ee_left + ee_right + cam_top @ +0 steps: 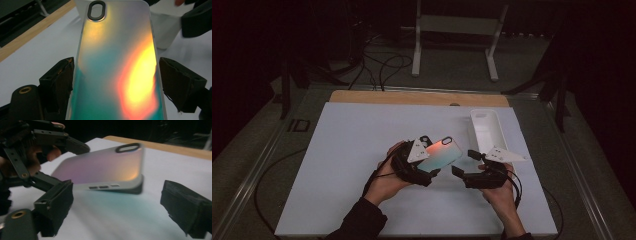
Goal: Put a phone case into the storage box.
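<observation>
Now, from the near edge of the desk outward:

Person's hands: both forearms come in over the near edge of the desk (337, 150), dark sleeves at the wrists, one hand on each of the tongs.

Left tongs (432, 160): held above the middle of the desk, nearer the near edge than the far one. Its two black pads (61, 82) clamp the long sides of the phone case, one on each side, at the case's lower half.

Phone case (441, 152): grasped by the left tongs and lifted off the white surface, tilted, with its camera cut-out (96, 10) at the end pointing toward the far right corner. Its back shimmers teal, orange and yellow. In the right gripper view it hangs above the desk with its button slots along the lower side edge.

Right tongs (464, 162): just to the right of the case, above the desk and closer to the right edge. Its jaws stand wide apart with nothing between them; the case sits beyond their tips, not touching either pad (57, 202).

White tray (487, 132): a long narrow container resting on the desk behind the right tongs, near the far right corner, apart from the case.

Far edge: a bare wooden strip (412, 97) runs beyond the white surface.
</observation>
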A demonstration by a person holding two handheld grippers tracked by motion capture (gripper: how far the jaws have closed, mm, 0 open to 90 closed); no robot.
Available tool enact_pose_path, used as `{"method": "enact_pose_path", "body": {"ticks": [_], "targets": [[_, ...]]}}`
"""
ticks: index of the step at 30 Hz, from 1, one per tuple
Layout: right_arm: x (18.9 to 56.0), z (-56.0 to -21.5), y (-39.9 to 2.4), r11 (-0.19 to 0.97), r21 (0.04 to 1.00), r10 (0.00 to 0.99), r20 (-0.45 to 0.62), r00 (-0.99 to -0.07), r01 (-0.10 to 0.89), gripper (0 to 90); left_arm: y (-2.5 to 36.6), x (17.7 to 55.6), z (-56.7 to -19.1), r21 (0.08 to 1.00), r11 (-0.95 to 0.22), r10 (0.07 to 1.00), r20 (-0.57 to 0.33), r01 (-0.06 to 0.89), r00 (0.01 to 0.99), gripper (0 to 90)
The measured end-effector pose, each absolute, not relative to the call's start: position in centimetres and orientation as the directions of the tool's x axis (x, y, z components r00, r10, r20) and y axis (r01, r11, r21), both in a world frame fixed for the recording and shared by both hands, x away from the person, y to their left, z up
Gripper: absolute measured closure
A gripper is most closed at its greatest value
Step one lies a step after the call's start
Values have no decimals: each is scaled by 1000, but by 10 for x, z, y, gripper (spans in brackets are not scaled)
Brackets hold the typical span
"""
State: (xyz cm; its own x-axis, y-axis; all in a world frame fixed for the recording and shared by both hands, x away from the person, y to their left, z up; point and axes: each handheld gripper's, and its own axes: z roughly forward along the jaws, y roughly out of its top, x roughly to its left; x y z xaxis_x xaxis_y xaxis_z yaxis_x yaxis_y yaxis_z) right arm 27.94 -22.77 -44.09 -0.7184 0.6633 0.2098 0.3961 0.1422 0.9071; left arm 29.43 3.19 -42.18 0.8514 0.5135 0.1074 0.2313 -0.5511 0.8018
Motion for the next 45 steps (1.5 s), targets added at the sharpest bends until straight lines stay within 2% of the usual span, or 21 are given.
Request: {"method": "enact_pose_path", "body": {"ticks": [3, 4, 7, 11, 13, 15, 18, 19, 23, 26, 29, 31, 34, 45], "targets": [[281, -440, -226, 134, 902, 654, 231, -720, 411, 157, 29, 293, -421, 806, -548, 508, 110, 222, 854, 170], [284, -440, -224, 113, 889, 628, 282, -726, 443, 241, 29, 293, -421, 810, -543, 508, 105, 223, 855, 170], [287, -442, -223, 91, 867, 620, 336, -709, 490, 366, 28, 293, -421, 814, -537, 508, 103, 221, 855, 170], [289, -442, -224, 61, 853, 598, 384, -703, 518, 418, 27, 292, -422, 812, -538, 510, 101, 225, 854, 170], [291, -442, -224, 22, 839, 589, 428, -686, 543, 489, 23, 291, -425, 807, -548, 504, 107, 222, 857, 170], [292, -442, -223, 4, 831, 589, 447, -673, 556, 541, 19, 288, -428, 802, -557, 494, 113, 214, 862, 170], [293, -442, -221, 4, 827, 593, 450, -667, 562, 547, 16, 287, -429, 800, -562, 492, 120, 209, 862, 170], [293, -442, -219, 0, 820, 588, 463, -664, 572, 636, 11, 285, -432, 797, -566, 484, 115, 210, 867, 171], [292, -442, -218, -9, 821, 574, 472, -669, 571, 749, 8, 285, -434, 787, -581, 473, 118, 208, 873, 171], [291, -441, -218, -17, 821, 558, 481, -676, 571, 798, 7, 285, -435, 786, -583, 469, 119, 206, 875, 170], [289, -440, -216, -8, 824, 550, 477, -686, 567, 846, 6, 285, -436, 776, -596, 463, 122, 207, 878, 175], [287, -439, -215, -7, 832, 560, 463, -687, 555, 863, 9, 286, -438, 788, -579, 460, 101, 212, 882, 343], [287, -440, -214, 6, 836, 567, 450, -690, 549, 866, 11, 287, -440, 785, -576, 470, 91, 227, 878, 294], [287, -434, -216, 39, 857, 595, 393, -701, 514, 866, 29, 292, -440, 805, -526, 477, 11, 275, 879, 221]]}}
